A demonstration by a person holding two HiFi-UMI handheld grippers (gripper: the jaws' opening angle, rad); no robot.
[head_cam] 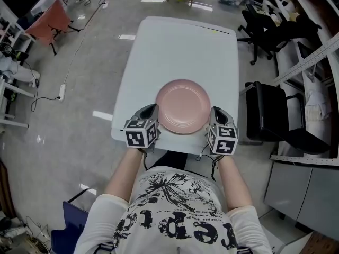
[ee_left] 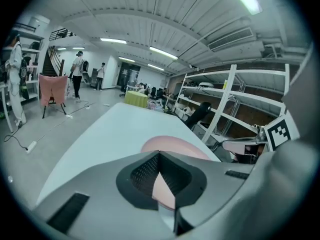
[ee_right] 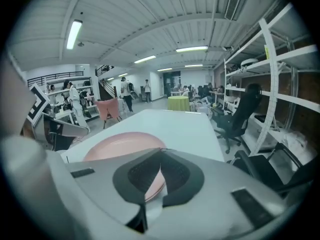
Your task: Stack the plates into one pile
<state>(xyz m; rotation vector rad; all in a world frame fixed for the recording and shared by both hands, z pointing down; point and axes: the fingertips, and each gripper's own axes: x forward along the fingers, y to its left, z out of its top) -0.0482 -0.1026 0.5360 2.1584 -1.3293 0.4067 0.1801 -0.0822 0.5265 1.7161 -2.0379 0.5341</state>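
Observation:
A round pink plate (head_cam: 183,106) lies on the white table (head_cam: 175,41) near its front edge. In the head view my left gripper (head_cam: 151,110) is at the plate's left rim and my right gripper (head_cam: 216,112) at its right rim. In the left gripper view the jaws (ee_left: 159,154) are shut tip to tip with nothing between them, and the pink plate (ee_left: 172,146) shows just beyond and below them. The right gripper (ee_right: 161,151) is likewise shut and empty, with the plate (ee_right: 120,145) ahead to its left. I cannot tell whether one plate or several lie there.
Black office chairs (head_cam: 265,30) and a black seat (head_cam: 275,115) stand close to the table's right side, with shelving behind them. A pink-draped chair (head_cam: 50,20) and a power strip (head_cam: 62,91) are on the floor to the left. People stand far off in the hall.

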